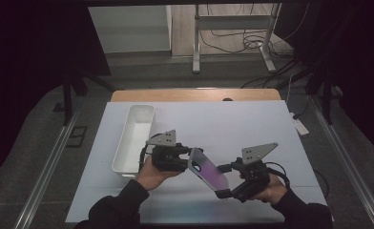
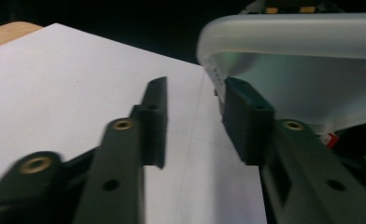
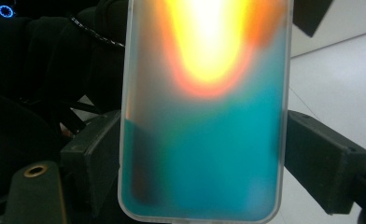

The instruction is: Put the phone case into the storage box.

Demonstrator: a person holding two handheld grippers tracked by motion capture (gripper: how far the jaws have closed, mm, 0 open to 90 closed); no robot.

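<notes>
Two grippers on phone case (image 1: 208, 170): right gripper (image 3: 204, 158) clamps its sides; left gripper (image 2: 195, 121) part-open, one pad touching corner. Uneven pull may twist case loose.

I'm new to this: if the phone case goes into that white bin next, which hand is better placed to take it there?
Probably the left gripper: it is beside the white bin, at the phone case's end. The right gripper clamps the case, farther away.

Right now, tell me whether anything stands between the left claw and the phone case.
Nothing visible does. The phone case, clamped by the right claw, already lies against one pad of the left claw, whose other pad stands apart over bare white table.
</notes>
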